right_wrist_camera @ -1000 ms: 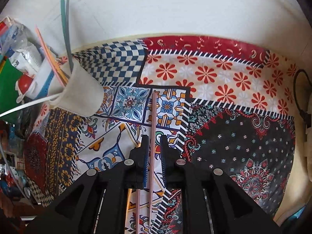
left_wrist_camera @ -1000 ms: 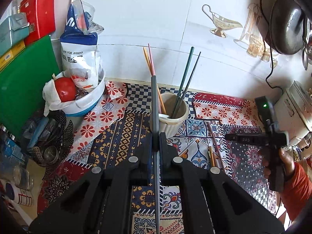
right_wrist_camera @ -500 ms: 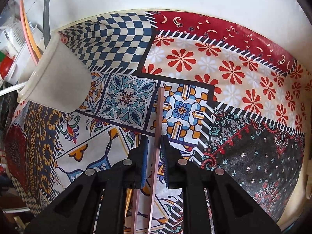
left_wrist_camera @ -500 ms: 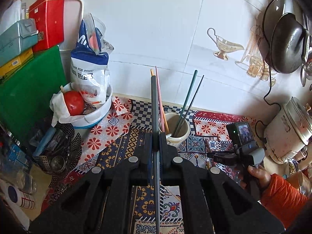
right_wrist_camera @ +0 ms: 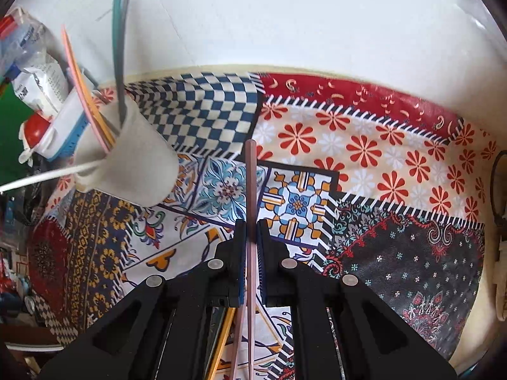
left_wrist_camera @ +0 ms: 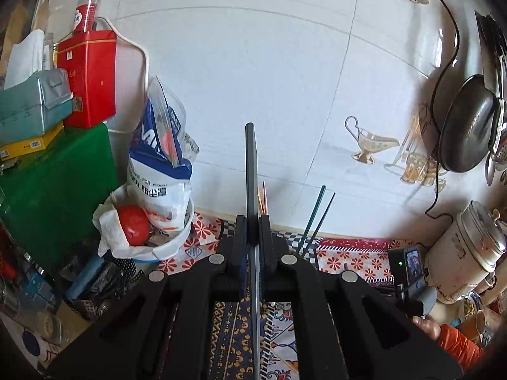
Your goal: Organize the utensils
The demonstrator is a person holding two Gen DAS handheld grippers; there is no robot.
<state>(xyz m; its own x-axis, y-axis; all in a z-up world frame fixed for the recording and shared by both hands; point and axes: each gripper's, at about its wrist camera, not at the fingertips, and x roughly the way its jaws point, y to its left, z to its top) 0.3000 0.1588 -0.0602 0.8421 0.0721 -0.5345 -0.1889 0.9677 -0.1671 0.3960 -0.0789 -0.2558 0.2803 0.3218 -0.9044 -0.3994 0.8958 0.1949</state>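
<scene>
Left gripper: fingers closed on a long grey chopstick, which sticks up past the tips against the white tiled wall. Below and beyond it, teal chopsticks and the ends of pink and orange ones rise behind the fingers.

Right gripper: points steeply down at the desk; fingers clamped on a dull-pink chopstick, whose far end reaches out over the patchwork-patterned oilcloth. More sticks, one orange and one pink, lie on the cloth under the gripper body.

White ribbed ceramic cup: stands on the cloth to the left of the pink stick, well apart from it. It holds teal, orange and pink chopsticks and a white-handled utensil.

Left of the cup: white bowl with a red tomato and a blue-and-white food bag. A hand in an orange sleeve carries the right gripper.
</scene>
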